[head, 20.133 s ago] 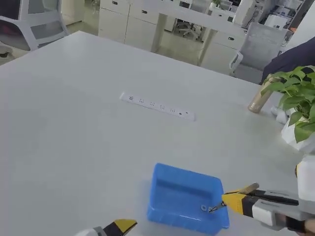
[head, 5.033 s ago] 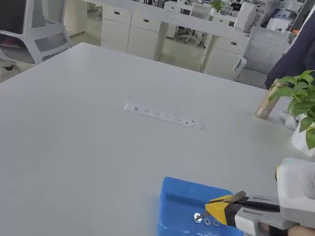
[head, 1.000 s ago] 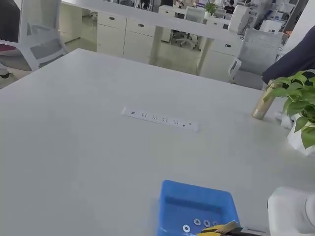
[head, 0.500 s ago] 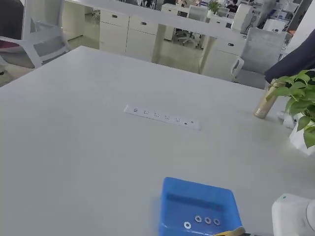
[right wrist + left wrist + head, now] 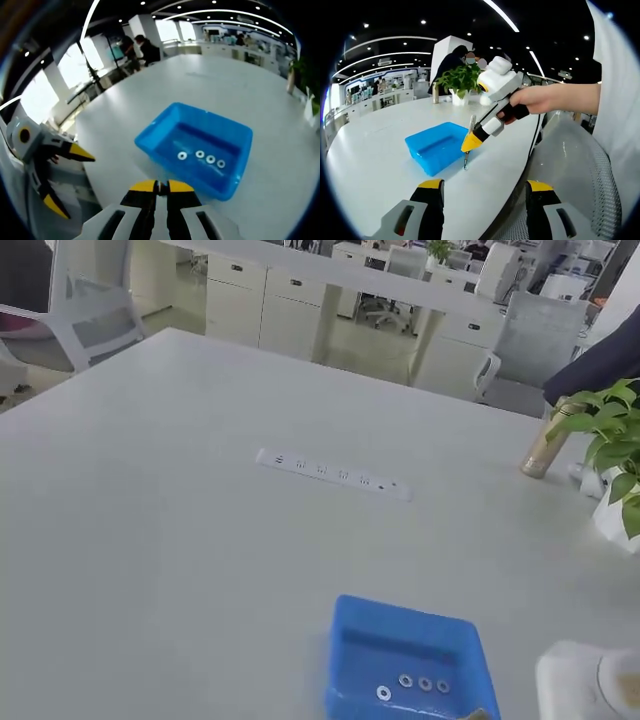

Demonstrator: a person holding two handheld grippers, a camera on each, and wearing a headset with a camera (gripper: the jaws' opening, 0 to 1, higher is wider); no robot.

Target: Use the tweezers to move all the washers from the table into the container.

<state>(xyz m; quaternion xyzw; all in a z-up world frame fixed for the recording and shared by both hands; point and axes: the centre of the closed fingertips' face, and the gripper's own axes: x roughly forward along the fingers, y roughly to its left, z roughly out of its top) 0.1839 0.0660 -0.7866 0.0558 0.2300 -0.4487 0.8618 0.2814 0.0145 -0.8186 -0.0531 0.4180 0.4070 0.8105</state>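
Washers [image 5: 200, 154], four in a row, lie ahead of the right gripper [image 5: 161, 186], whose yellow-tipped jaws stand pressed together at the bottom centre of the right gripper view. In the left gripper view this gripper sits at centre frame, held by a hand [image 5: 532, 102]. Its jaws are clamped on the tweezers [image 5: 465, 160], whose thin points hang down just beside the near wall of the container [image 5: 437, 145]. Whether the points touch the table [image 5: 370, 165] cannot be told. The left gripper [image 5: 485, 186] has its jaws wide apart at the bottom of its own view. It also appears at the left edge of the right gripper view, likewise spread. All four washers rest on the floor of the blue container, toward its near side, at lower centre of the head view. Beyond it a white power strip [image 5: 333, 473] lies at mid-frame, well apart. A plant [image 5: 610, 440] and a gold bottle [image 5: 545, 445] stand at the right edge.
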